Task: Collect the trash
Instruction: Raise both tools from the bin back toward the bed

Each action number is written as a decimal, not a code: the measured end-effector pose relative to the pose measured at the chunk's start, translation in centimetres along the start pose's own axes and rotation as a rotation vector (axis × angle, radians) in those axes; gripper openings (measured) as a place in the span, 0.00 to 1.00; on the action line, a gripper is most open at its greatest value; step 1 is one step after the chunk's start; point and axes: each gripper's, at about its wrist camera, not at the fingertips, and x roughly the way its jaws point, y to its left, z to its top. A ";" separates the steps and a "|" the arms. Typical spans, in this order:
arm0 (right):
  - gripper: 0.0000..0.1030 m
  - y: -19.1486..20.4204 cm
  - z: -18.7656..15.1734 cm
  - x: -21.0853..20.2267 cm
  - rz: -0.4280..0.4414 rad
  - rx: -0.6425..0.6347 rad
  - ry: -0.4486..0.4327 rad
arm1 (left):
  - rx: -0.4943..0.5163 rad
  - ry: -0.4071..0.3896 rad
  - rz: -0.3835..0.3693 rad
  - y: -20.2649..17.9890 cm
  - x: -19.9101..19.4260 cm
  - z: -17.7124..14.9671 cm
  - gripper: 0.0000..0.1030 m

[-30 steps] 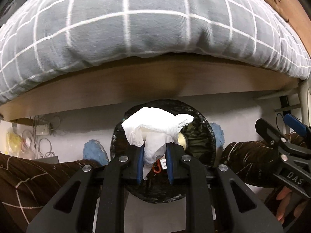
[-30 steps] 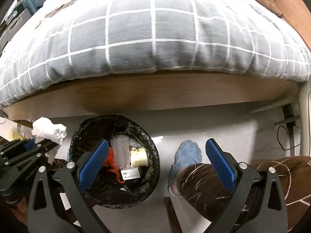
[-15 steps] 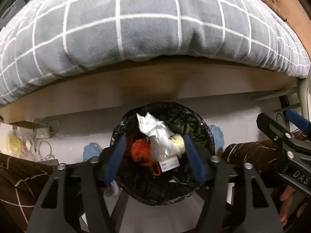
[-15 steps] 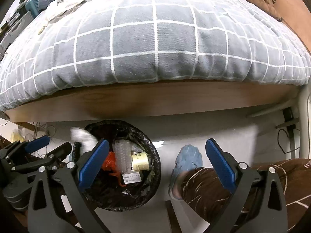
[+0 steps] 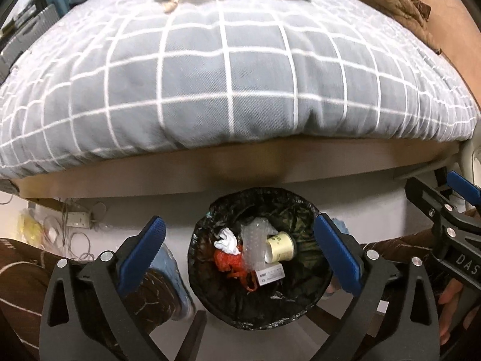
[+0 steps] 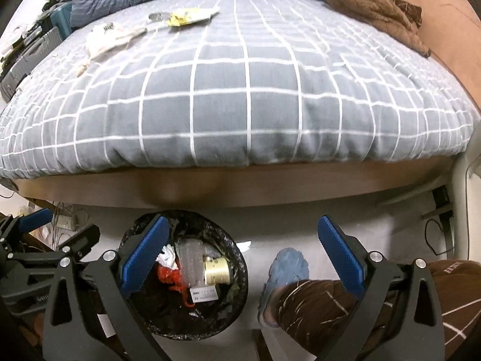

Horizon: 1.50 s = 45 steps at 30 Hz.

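- The left gripper [image 5: 240, 249], with black arms and blue ribbed pads, has its jaws spread wide and grips nothing; it hangs above the round bin lined with a black plastic bag [image 5: 210, 294].
- The right gripper [image 6: 240, 252] is likewise spread wide and empty, its left pad over the bin's rim and its right pad over the pale floor [image 6: 300, 225].
- A crumpled white tissue [image 5: 227, 242] lies inside the bin, on top of the other rubbish, touching a scrap of red-orange plastic [image 5: 228, 263].
- Beside these in the bin sit a clear bubble-wrap sheet [image 5: 254, 240], a cream paper cup on its side [image 5: 281, 245] and a small white labelled box [image 5: 270, 275].
- The bin stands on the floor just in front of the brown wooden bed frame [image 5: 240, 170].
- A grey quilt with a white grid pattern [image 6: 240, 90] covers the bed and overhangs the frame.
- On the far part of the quilt lie white paper scraps [image 6: 105, 37] and a yellow wrapper [image 6: 186, 16], well apart from the bin.
- A brown fleecy garment [image 6: 372, 9] is heaped at the bed's far right corner.
- A blue slipper [image 6: 285, 273] and a brown patterned trouser leg [image 6: 315, 303] are to the right of the bin.
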 end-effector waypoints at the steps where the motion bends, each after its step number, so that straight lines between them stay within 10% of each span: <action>1: 0.93 -0.1 0.0 -0.2 0.003 0.001 -0.008 | 0.001 -0.016 0.004 0.1 -0.6 0.2 0.94; 23: 0.93 0.4 4.5 -7.9 0.009 -0.014 -0.227 | -0.068 -0.242 0.056 4.5 -9.7 6.3 0.94; 45: 0.93 4.4 22.2 -0.2 0.036 -0.111 -0.258 | -0.118 -0.263 0.092 8.6 -4.3 23.6 0.94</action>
